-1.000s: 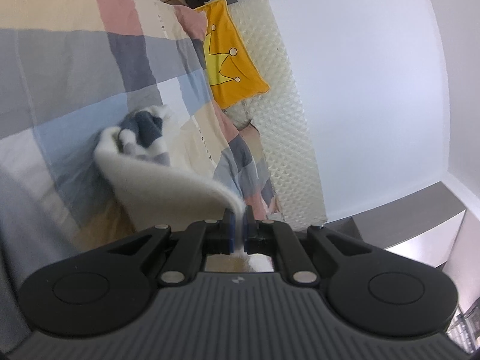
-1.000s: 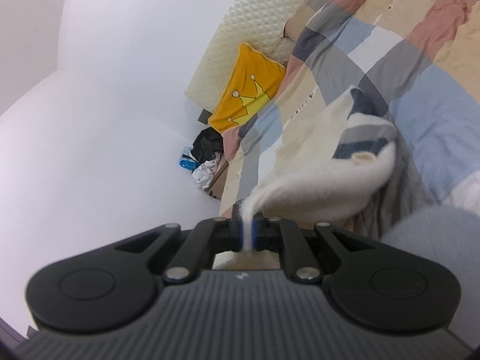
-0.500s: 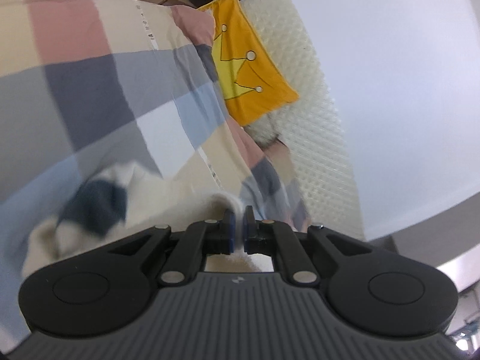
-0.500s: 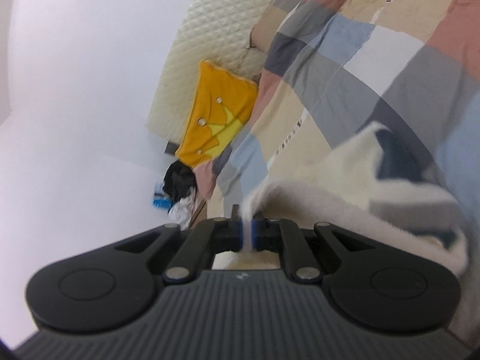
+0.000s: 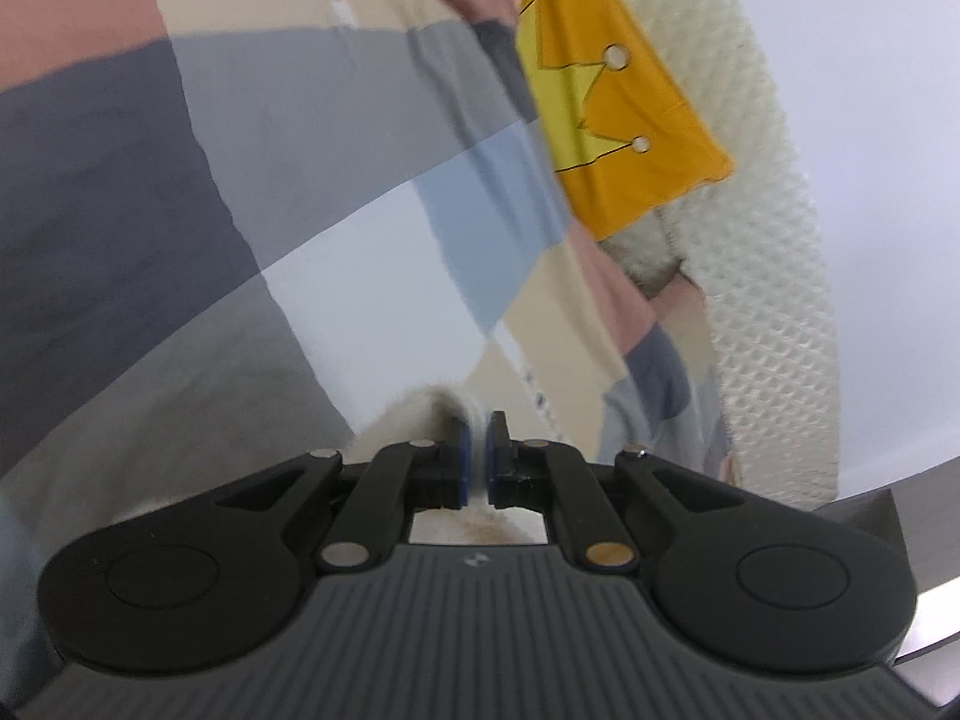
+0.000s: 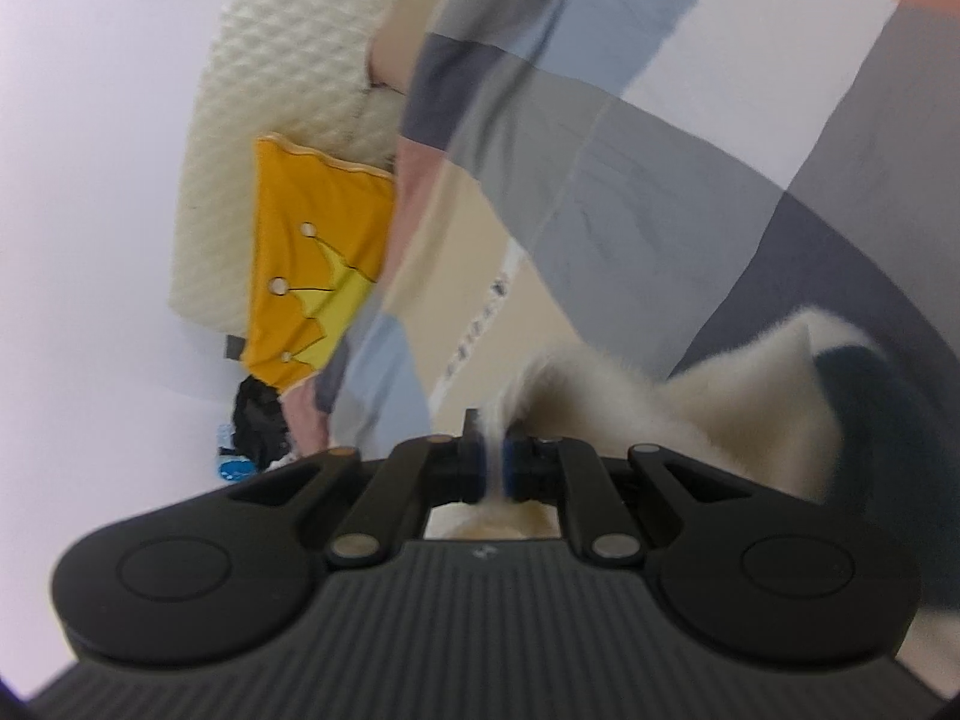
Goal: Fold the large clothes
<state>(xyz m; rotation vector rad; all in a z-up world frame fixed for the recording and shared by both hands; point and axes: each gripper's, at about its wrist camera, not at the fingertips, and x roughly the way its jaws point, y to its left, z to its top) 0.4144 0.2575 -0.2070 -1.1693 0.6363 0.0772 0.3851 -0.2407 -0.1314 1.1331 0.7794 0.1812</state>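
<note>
Left gripper: the left gripper (image 5: 478,443) has its blue pads pinched nearly together on a thin edge of the cream fleece garment (image 5: 420,414); cloth shows between the pads and under the jaw frame.

Right gripper: the right gripper (image 6: 492,468) is clamped the same way on another edge of the cream fleece garment (image 6: 690,414), with a sliver of pile squeezed between the pads.

Garment: fluffy and cream, with a dark navy patch (image 6: 864,384) to one side. It hangs from both grips just over the patchwork bedspread (image 5: 300,192). From the left wrist only a small hump shows; from the right a wider fold spreads away from the fingers.

Landmark: the yellow crown cushion (image 5: 606,120) leans on the quilted cream headboard (image 5: 774,276) at the head of the bedspread. The garment sits well down the bed from the cushion.

Beyond the cushion: a dark heap of clothes (image 6: 258,420) lies on the floor.

Step in hand: I'd judge it the carry-over of a fold, a gripped edge brought across above the bedspread, both views being blurred.

Next move: likely lower both corners level onto the cloth below, line up the edges, then let go. Uneven hands would skew the fold.
</note>
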